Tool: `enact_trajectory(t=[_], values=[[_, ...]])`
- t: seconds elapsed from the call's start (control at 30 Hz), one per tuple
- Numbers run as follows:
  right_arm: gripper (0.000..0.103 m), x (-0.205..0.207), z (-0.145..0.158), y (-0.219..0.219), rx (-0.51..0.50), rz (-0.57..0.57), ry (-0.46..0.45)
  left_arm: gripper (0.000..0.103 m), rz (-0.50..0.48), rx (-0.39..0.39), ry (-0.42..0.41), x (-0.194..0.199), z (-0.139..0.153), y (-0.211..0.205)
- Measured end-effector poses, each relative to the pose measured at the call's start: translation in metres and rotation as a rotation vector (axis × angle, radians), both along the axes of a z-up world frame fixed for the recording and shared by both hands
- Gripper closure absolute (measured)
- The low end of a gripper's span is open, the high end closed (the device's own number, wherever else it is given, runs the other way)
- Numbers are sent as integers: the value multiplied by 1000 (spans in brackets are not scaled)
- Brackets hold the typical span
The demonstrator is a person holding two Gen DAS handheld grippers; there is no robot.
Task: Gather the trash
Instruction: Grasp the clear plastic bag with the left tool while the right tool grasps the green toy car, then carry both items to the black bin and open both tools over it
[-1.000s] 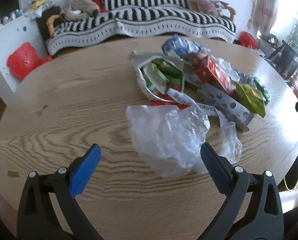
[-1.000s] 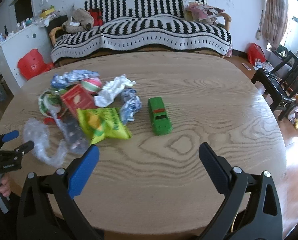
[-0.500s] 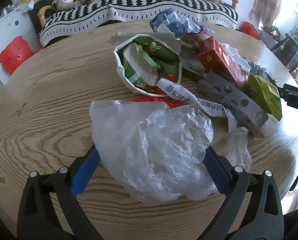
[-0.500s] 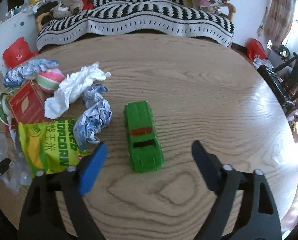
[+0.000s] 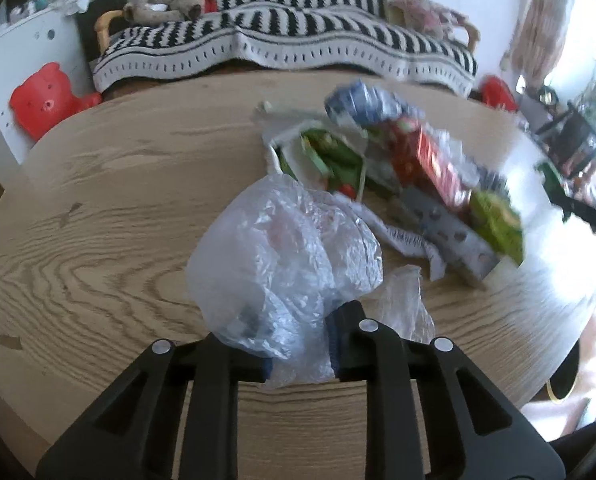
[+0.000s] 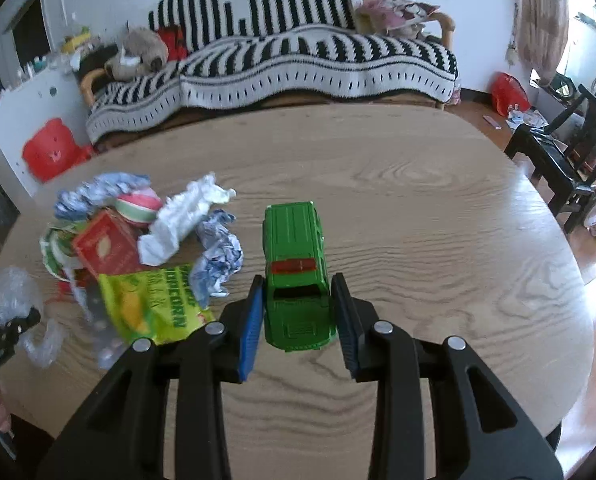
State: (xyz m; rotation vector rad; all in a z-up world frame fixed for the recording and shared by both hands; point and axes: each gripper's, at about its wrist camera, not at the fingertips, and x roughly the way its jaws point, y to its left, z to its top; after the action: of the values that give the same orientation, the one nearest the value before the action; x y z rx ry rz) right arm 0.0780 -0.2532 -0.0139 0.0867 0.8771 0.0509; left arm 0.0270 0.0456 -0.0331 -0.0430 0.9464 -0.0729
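Both jaws have just been closing: left gripper [image 5: 300, 344] pinches the clear plastic bag [image 5: 281, 256], right gripper [image 6: 298, 316] clamps the green toy car [image 6: 298, 276]; lift slowly, keeping both grips firm.

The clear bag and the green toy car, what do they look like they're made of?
Clear bag: thin plastic film, glossy and see-through, shown by its crinkles and bright highlights. Green toy car: a hard body with a smooth, slightly shiny green finish; painted metal or moulded plastic, the look doesn't settle which.

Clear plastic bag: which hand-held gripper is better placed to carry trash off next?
Left. The left hand-held gripper has closed on the clear plastic bag; the right hand-held gripper has closed around a green toy car.
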Motion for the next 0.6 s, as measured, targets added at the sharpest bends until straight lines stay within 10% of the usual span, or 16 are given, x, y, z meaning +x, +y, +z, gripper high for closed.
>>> enact_trajectory(t=[0.3,0.6], values=[[69,-63,34,-26,28,-27,-64,84,-18,-63,-98,-1,43,-25],[69,-145,49,-124,26,-216,-104,84,-333,-108,-131,-5,60,-189]])
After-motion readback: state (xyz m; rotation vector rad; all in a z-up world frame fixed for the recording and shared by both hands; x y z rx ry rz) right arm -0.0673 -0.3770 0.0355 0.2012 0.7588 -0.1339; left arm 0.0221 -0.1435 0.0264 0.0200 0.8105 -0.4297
